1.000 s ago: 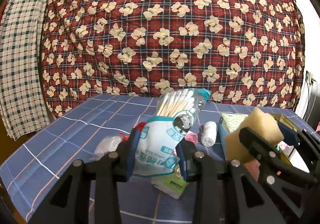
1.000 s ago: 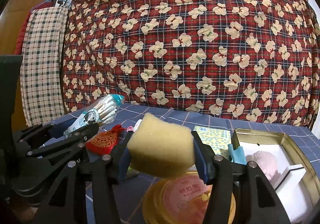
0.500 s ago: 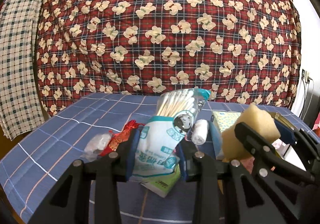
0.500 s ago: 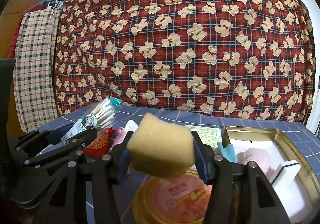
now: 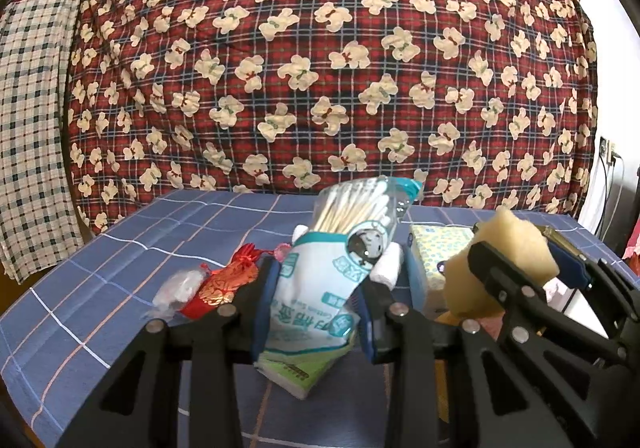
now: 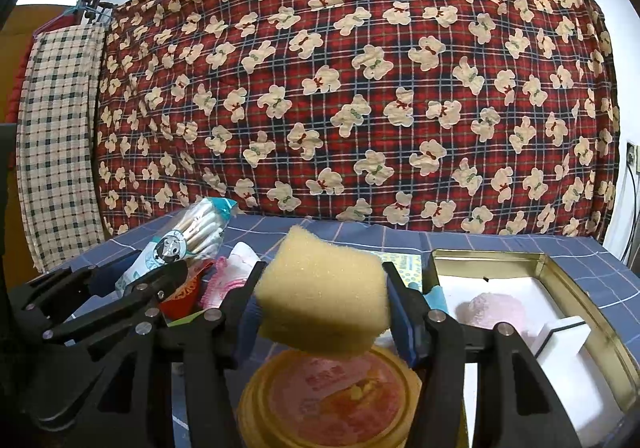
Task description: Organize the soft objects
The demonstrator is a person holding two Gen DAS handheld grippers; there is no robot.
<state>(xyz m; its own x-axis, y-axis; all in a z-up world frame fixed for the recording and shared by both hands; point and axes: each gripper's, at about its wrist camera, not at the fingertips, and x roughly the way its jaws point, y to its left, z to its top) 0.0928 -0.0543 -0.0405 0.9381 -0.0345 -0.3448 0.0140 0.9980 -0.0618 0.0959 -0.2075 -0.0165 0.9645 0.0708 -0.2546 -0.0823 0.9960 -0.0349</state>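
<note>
My left gripper (image 5: 316, 308) is shut on a bag of cotton swabs (image 5: 340, 264), held upright above the blue checked table (image 5: 160, 232). My right gripper (image 6: 324, 308) is shut on a yellow sponge (image 6: 324, 308), held above a round yellow tin (image 6: 328, 400). The sponge (image 5: 504, 264) and the right gripper also show at the right of the left wrist view. The swab bag (image 6: 188, 236) shows at the left of the right wrist view. An open gold metal box (image 6: 560, 276) at the right holds a pink soft ball (image 6: 492, 312) and a white block (image 6: 560, 336).
On the table lie a red embroidered pouch (image 5: 224, 284), a clear plastic wrapper (image 5: 176, 288), a white roll (image 5: 388, 268), a dotted tissue pack (image 5: 436, 252) and a green-edged pack (image 5: 296, 368). A bear-print quilt (image 5: 320, 68) hangs behind.
Both grippers keep their hold. Both views have shifted slightly to the right, so the metal box sits more to the left in the right wrist view.
</note>
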